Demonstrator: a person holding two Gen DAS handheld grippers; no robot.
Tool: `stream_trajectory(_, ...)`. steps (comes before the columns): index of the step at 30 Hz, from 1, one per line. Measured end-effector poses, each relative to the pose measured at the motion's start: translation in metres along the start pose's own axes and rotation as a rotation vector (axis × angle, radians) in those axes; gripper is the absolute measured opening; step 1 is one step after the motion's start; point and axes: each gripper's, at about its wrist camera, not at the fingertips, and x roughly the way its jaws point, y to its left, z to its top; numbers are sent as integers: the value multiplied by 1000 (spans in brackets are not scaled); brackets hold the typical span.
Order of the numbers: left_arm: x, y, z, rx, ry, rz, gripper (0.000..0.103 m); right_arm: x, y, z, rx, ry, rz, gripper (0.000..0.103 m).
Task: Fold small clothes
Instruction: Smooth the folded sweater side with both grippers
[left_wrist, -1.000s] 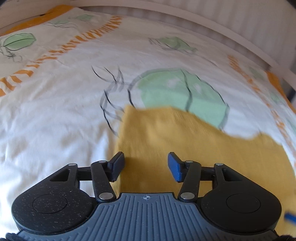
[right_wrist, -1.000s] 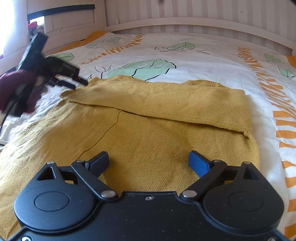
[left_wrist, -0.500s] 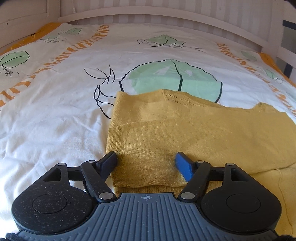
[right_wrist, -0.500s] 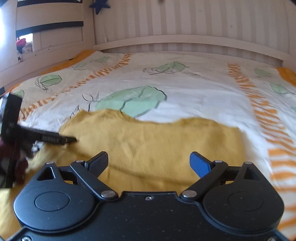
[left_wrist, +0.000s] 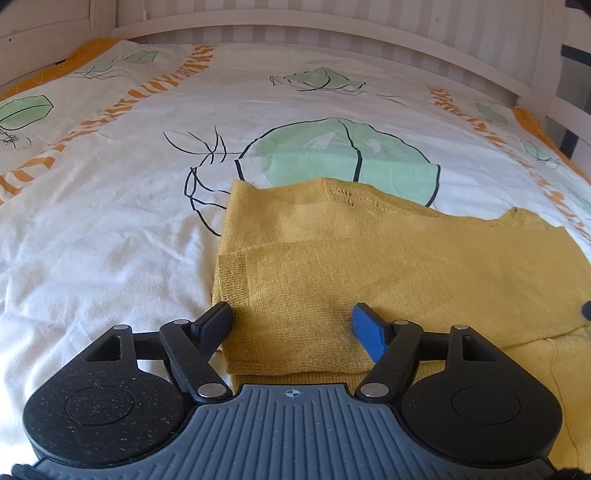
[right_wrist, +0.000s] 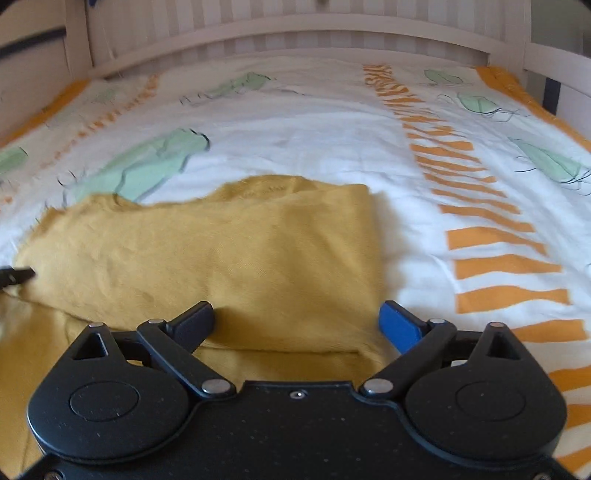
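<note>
**Both claws let go over a sweater folded across itself**

We hold our left claw (left_wrist: 291, 325) low over the near left corner of the yellow sweater (left_wrist: 369, 266), which lies on the printed bedspread (left_wrist: 110, 221). Its jaws stand fairly wide and grip nothing; the knit lies flat under the gap between them, with the black finger (left_wrist: 216, 319) just at the cloth's left edge and the blue finger (left_wrist: 369, 332) above the fabric. A folded flap, ending in a ribbed cuff (left_wrist: 232, 277) just ahead of the black finger, lies across the body of the garment. We judge the claw stands open here because that flap is laid down and needs no more holding.

Our right claw (right_wrist: 297, 321) hovers over the sweater's opposite end, jaws wide apart and empty. The folded layer's right edge (right_wrist: 373, 240) runs just ahead of its blue finger, and its lower hem (right_wrist: 280, 349) lies between the fingers, close to the claw body. The right view is blurred. The tip of the other claw shows at that view's far left edge, beside the cloth.

We judge one fold is done and the lower part, reaching toward us beneath both claws, is still to be turned up.
</note>
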Motion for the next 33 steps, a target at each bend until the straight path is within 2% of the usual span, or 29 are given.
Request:
stream_trajectory(4,-19,5,1,-16,16,-33,71,-19,-12,-4,78,-6,23,97)
stream_trajectory(9,-54,20,-19,-51,72,-124,71,-56,-17,-21,111,-7,67,98)
stream_trajectory(20,-132,48,-91,-110,149,-164,71,-121,-29,-83,207,135,137,102)
stream_trajectory(23,-146,47,-109,-122,167,-173,71,-137,-25,-98,207,170,158,102)
stream_trajectory(28,-166,35,-132,-82,182,-183,71,-161,-24,-121,244,202,190,103)
stream_trajectory(33,-178,34,-152,-106,197,-188,73,-177,-30,-142,314,252,209,102)
